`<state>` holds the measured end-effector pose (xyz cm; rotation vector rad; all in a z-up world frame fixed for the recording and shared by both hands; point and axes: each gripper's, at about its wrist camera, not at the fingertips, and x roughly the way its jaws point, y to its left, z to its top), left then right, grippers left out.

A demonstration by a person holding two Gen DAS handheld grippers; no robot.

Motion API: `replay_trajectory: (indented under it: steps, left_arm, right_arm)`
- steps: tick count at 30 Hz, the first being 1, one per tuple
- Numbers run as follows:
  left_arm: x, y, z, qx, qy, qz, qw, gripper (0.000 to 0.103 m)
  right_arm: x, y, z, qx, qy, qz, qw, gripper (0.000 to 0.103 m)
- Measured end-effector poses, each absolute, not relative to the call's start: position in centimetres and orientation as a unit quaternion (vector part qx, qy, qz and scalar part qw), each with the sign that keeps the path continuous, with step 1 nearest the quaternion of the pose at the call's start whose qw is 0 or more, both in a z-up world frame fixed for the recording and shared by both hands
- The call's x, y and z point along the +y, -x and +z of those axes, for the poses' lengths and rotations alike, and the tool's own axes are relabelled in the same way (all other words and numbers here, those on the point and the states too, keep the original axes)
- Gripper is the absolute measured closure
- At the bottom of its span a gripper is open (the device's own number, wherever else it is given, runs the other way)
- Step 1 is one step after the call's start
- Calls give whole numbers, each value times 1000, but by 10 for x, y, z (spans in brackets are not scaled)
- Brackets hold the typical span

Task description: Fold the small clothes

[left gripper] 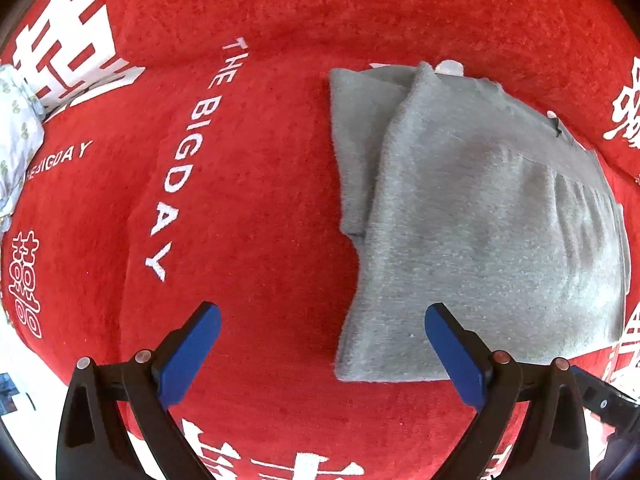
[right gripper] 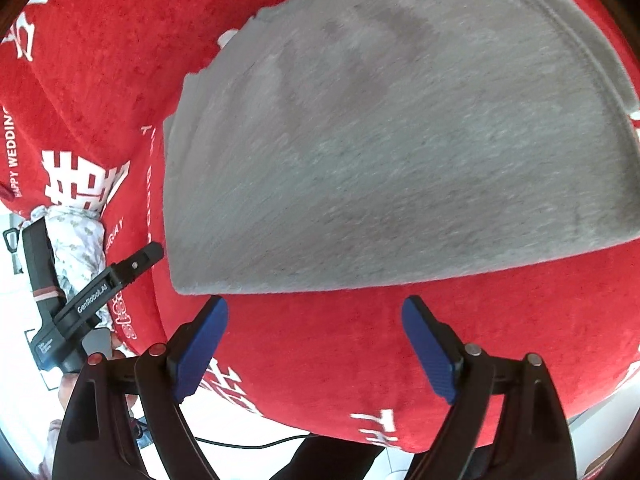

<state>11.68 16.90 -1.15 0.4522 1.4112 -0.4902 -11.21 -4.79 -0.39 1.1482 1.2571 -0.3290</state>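
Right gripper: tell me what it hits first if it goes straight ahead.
The right gripper, open, would first meet the near edge of the grey garment lying on the red cloth; depth is uncertain, so it might touch the cloth first.

A red cloth (left gripper: 260, 184) printed with white lettering and characters is spread across the surface. A pale floral-printed fabric (left gripper: 16, 136) is bunched at its far left edge.
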Motion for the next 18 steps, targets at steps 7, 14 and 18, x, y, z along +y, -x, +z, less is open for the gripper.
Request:
replay_trajectory:
  steps: [7, 14, 18]
  left_arm:
    - [184, -126, 3, 591, -172, -228, 755, 1]
    - [183, -137, 4, 588, -164, -248, 752, 1]
    - [183, -146, -5, 621, -137, -235, 735, 1]
  right_arm:
    - [-34, 99, -11, 548, -528, -116, 639, 12]
    - [-18, 87, -29, 510, -590, -83, 620, 11]
    - [-9, 85, -42, 487, -627, -78, 602, 11]
